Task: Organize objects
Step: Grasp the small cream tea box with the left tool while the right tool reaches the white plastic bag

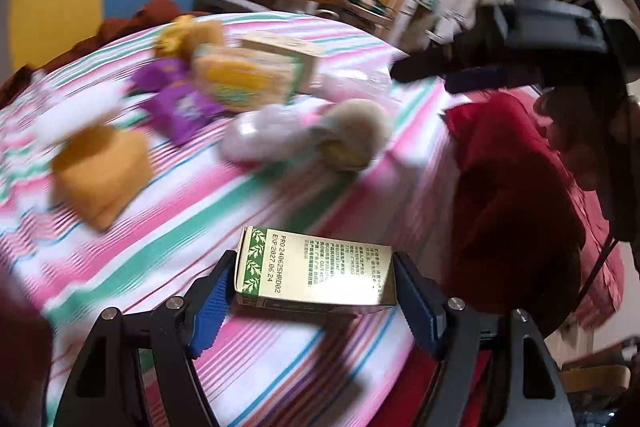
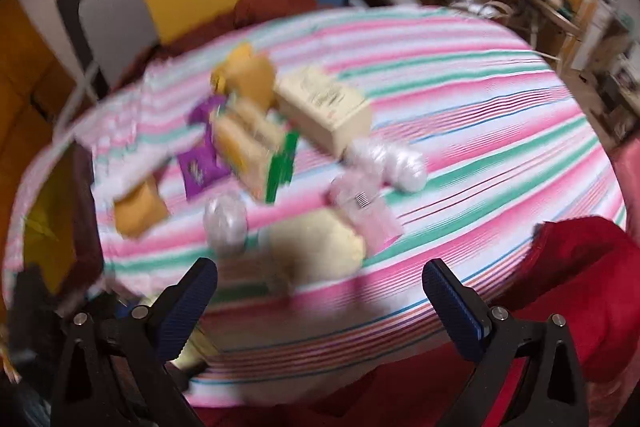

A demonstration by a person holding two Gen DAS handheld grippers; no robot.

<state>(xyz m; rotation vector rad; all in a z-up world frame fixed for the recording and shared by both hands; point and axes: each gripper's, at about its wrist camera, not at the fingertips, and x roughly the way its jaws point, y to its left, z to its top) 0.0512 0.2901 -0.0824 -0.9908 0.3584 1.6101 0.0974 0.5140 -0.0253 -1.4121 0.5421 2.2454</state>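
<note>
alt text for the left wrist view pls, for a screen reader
The left gripper holds a small cream box with green leaf trim between its blue-padded fingers, above a pink, green and white striped cloth. Beyond lie blurred snack packets, including a purple packet, and at right a red garment.

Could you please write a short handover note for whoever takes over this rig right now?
Left gripper: shut on the cream box with green leaf trim, held above the striped cloth.
Right gripper: open, nothing between its fingers, hovering over the near edge of the cloth.
On the cloth: a loose cluster with a purple packet, a larger cream box, an orange packet and white wrapped items; blur hides the details.
Done: one box picked up.
Left: place that box and sort the rest.
</note>
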